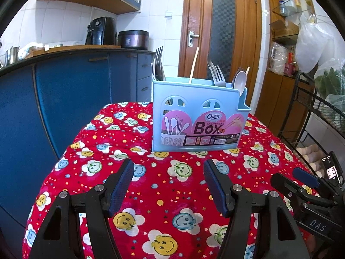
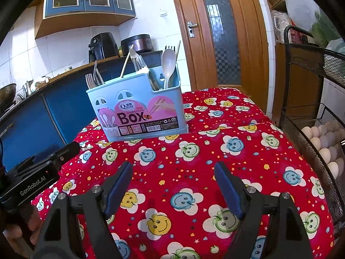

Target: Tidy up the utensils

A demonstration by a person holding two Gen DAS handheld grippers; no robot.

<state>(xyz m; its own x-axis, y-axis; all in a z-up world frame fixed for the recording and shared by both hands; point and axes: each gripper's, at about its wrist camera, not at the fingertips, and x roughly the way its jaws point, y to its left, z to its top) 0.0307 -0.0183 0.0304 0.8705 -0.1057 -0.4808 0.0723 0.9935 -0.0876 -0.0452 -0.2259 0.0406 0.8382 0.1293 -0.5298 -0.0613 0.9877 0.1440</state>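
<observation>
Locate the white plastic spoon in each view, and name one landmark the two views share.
Left wrist: white plastic spoon stands at the right end of the blue utensil box, upper centre-right.
Right wrist: white plastic spoon in the box's right compartment, upper centre.
Shared landmark: wooden door, behind the box.
</observation>
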